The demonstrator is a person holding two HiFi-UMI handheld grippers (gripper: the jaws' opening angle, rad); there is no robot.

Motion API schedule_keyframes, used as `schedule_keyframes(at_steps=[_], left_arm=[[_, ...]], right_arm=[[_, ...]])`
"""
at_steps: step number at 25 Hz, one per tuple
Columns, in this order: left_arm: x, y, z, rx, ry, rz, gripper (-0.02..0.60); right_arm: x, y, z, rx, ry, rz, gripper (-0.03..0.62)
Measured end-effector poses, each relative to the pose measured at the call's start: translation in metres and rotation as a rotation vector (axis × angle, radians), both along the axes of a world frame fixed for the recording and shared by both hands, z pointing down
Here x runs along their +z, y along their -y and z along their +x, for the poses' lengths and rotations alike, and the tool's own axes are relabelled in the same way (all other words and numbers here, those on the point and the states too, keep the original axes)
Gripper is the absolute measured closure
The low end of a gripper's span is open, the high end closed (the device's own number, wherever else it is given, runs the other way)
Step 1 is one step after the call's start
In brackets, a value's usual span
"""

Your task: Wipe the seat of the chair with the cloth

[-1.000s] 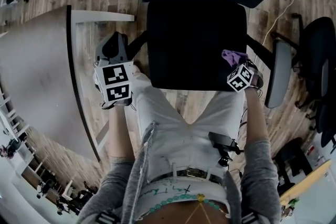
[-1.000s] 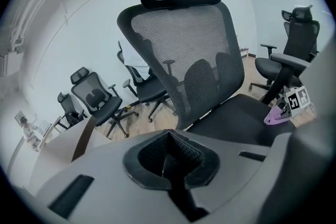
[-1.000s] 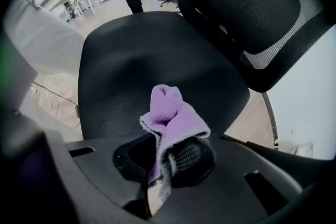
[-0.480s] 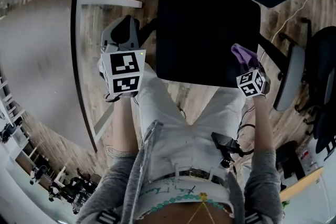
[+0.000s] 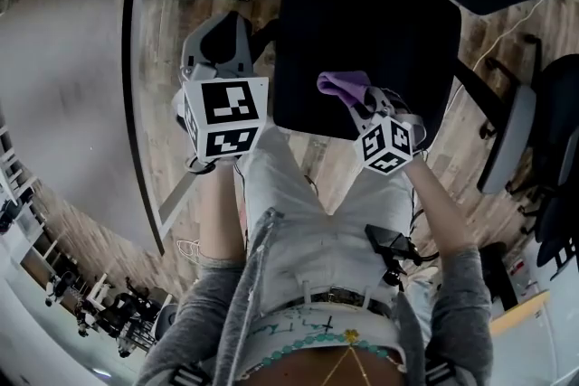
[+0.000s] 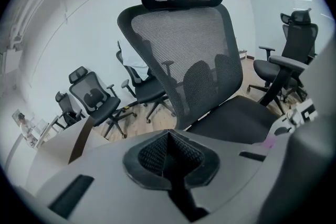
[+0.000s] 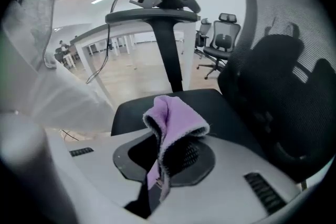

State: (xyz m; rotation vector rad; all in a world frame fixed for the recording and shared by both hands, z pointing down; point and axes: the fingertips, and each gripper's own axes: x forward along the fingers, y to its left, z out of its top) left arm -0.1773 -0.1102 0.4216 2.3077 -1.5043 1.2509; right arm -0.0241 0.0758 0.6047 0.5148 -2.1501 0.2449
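The black office chair's seat (image 5: 362, 32) lies below me; its mesh backrest (image 6: 178, 44) fills the left gripper view. My right gripper (image 5: 360, 104) hangs over the seat's front edge, shut on a purple cloth (image 5: 344, 86). In the right gripper view the cloth (image 7: 176, 118) stands bunched up out of the right gripper (image 7: 160, 165), above the seat (image 7: 210, 99). My left gripper (image 5: 217, 45) sits at the chair's left armrest (image 7: 152, 16), and in its own view this gripper (image 6: 169, 136) is shut with nothing in it.
A grey curved table (image 5: 72, 77) stands close at the left. The chair's right armrest (image 5: 507, 136) and other black office chairs (image 5: 552, 95) are at the right. More chairs (image 6: 94, 99) stand behind. The person's legs (image 5: 317, 212) press against the seat's front.
My right gripper has carried the cloth leftward along the seat's front edge, from the right corner toward the middle. The left gripper has stayed by the armrest.
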Motion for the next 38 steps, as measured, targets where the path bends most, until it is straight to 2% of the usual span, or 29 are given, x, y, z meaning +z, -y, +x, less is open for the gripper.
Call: schedule_keyframes(at_steps=[6,13,17,24,31,38], left_arm=[[0.001,0.0,0.001,0.002,-0.029,-0.006,0.58],[0.001,0.0,0.0,0.007,-0.035,-0.006,0.58],[0.002,0.002,0.0,0.011,-0.044,-0.009,0.58],[0.001,0.003,0.001,0.023,-0.016,0.001,0.58],[0.001,0.004,0.002,0.028,-0.018,-0.001,0.58],[0.002,0.006,0.002,0.029,-0.012,0.0,0.58]], right_arm=[[0.016,-0.02,-0.086,-0.171,0.042,-0.048,0.546],[0.067,-0.026,-0.124,-0.195,-0.067,-0.1,0.546],[0.087,-0.027,-0.129,-0.191,-0.112,-0.111,0.546],[0.091,-0.027,-0.131,-0.173,-0.159,-0.043,0.546],[0.091,-0.028,-0.123,-0.144,-0.156,-0.093,0.546],[0.098,-0.034,-0.093,-0.101,-0.188,-0.134,0.546]])
